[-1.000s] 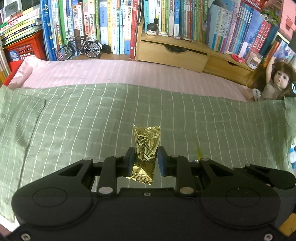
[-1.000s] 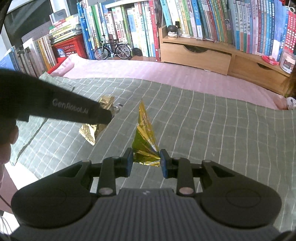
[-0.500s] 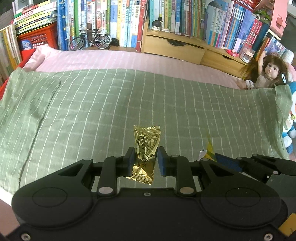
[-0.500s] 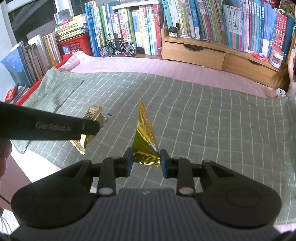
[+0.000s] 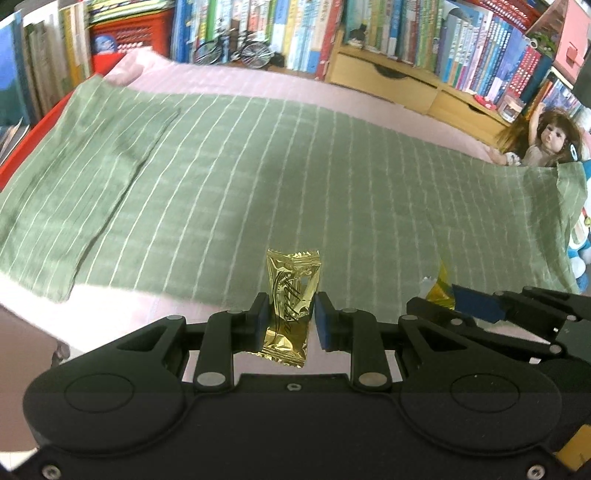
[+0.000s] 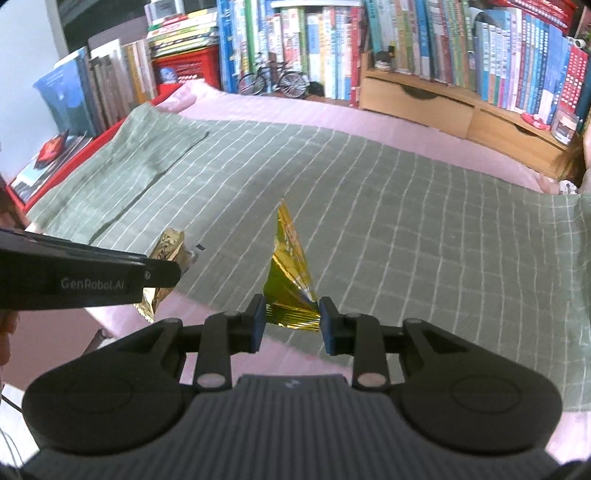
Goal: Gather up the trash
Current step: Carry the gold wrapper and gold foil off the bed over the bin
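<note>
My left gripper [image 5: 289,318] is shut on a gold candy wrapper [image 5: 291,295] that stands upright between its pads, held above the near edge of the green checked cloth [image 5: 295,166]. My right gripper [image 6: 291,320] is shut on a crumpled gold foil wrapper [image 6: 290,275] that rises to a point. The right wrist view shows the left gripper's black body [image 6: 85,277] at the left, with its gold candy wrapper [image 6: 162,273] partly hidden behind it. The left wrist view shows the right gripper [image 5: 517,310] at the right, with a bit of gold foil [image 5: 439,291] showing.
The green cloth lies over a pink sheet [image 5: 258,79] on a bed. Behind it stand bookshelves [image 5: 369,33], wooden drawers [image 5: 388,77], a small toy bicycle [image 5: 236,51] and a red crate [image 5: 129,33]. A doll [image 5: 543,140] sits at the far right.
Both grippers have drawn back and up from the bed with their wrappers held; more cloth and its near edge with pink sheet now show. The grips are unchanged.
</note>
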`<state>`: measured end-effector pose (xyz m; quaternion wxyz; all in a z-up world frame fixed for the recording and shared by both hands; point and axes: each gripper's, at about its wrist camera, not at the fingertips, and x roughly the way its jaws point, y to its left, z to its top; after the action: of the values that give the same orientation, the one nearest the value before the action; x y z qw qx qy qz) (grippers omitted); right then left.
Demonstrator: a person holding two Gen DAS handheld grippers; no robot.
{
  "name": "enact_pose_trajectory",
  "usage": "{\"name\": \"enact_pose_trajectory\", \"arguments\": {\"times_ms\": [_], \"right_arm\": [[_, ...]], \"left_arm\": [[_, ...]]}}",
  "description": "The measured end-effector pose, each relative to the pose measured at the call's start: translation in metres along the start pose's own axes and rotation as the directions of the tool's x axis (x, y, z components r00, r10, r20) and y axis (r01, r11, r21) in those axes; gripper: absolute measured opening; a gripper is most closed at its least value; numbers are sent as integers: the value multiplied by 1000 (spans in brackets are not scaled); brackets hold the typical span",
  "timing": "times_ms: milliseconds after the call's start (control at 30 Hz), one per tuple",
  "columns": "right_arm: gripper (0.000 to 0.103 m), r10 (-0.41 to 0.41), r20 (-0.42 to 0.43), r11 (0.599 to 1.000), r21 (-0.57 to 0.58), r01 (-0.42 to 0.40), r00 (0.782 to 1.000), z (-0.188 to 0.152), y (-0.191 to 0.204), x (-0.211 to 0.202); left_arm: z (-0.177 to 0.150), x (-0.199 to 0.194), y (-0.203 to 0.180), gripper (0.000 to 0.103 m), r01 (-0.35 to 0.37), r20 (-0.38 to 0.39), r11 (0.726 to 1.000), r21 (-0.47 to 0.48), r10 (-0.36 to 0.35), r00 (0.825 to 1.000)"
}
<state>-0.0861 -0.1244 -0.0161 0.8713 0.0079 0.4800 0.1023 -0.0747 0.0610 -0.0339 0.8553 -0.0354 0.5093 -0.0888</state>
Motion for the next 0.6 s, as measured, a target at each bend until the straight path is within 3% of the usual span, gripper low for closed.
{"name": "enact_pose_trajectory", "arguments": {"times_ms": [600], "right_arm": [[36,119,-91,986,-109,-129,989,-49,82,-4]], "left_arm": [[-98,-29,65,25,-93,-67,991,-98,87,994]]}}
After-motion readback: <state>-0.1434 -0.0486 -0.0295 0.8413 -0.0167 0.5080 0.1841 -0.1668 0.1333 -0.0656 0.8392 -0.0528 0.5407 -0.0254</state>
